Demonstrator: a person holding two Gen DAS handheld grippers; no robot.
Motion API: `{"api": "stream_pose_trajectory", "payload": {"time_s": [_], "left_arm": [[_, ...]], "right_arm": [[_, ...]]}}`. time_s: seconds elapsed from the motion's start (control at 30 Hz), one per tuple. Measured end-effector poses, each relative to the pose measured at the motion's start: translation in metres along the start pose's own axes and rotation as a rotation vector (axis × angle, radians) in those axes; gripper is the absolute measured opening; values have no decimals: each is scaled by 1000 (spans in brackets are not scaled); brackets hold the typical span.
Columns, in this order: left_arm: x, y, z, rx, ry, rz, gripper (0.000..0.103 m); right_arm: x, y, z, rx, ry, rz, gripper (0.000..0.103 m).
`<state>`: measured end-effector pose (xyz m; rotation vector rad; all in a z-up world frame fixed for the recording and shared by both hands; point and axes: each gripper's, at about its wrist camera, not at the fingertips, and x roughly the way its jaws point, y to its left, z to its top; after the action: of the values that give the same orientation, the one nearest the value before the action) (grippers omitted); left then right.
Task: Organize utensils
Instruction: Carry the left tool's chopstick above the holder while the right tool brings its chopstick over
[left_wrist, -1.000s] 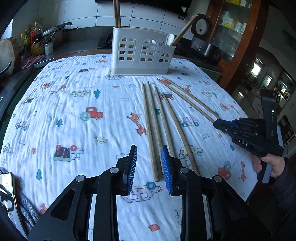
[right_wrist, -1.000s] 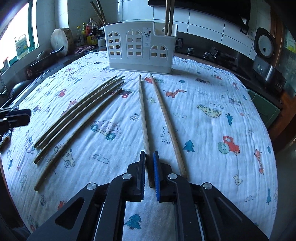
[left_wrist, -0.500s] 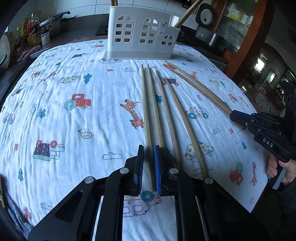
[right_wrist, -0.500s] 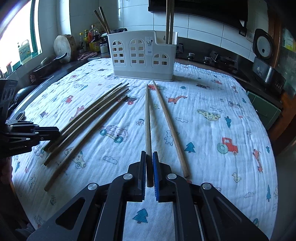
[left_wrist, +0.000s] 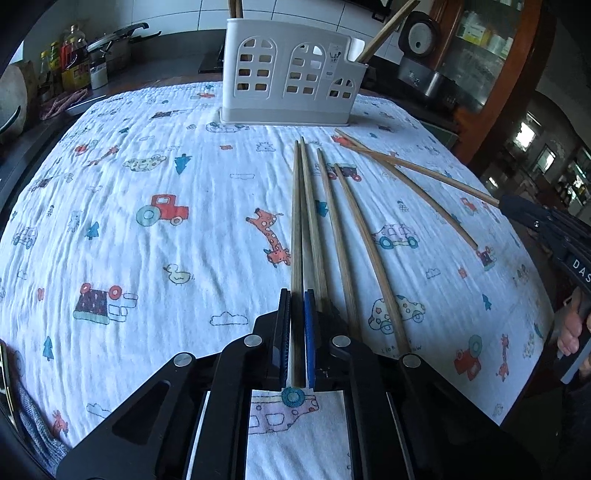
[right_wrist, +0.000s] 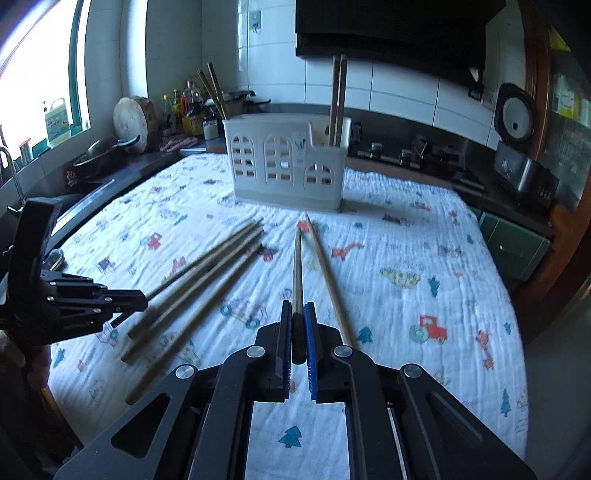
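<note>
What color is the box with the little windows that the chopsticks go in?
The utensil holder is white with arched window cutouts, clearest in the left wrist view.

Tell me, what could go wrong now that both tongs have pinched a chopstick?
Each tongs grips only the very end: the left tongs and its chopstick, the right tongs and its chopstick. The long sticks may pivot, slip, or miss the white holder.

Chopsticks (left_wrist: 341, 236) lie on the desk (left_wrist: 147, 258) before the holder (left_wrist: 291, 88), which has more chopsticks standing in it.
</note>
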<state>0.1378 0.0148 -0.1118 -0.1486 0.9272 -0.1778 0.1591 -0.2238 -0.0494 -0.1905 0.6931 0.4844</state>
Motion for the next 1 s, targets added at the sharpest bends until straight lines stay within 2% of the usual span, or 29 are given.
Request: {"api": "stream_pose_trajectory", "payload": {"time_s": [0.3, 0.43, 0.63, 0.77, 0.87, 1.0], "left_arm": [[-66, 1, 32, 37, -162, 3, 6], [-89, 0, 56, 67, -219, -14, 6], [-99, 0, 100, 96, -237, -44, 6], [-96, -5, 127, 141, -232, -23, 6], [-93, -8, 146, 160, -216, -29, 6], [-101, -13, 173, 182, -234, -36, 6]], "right_arm": [[-35, 11, 50, -46, -100, -3, 7], [-40, 13, 75, -59, -106, 3, 7], [-38, 17, 114, -90, -86, 19, 7], [-39, 17, 144, -105, -82, 26, 7], [-38, 18, 164, -108, -80, 31, 7], [-38, 17, 194, -110, -92, 35, 7]]}}
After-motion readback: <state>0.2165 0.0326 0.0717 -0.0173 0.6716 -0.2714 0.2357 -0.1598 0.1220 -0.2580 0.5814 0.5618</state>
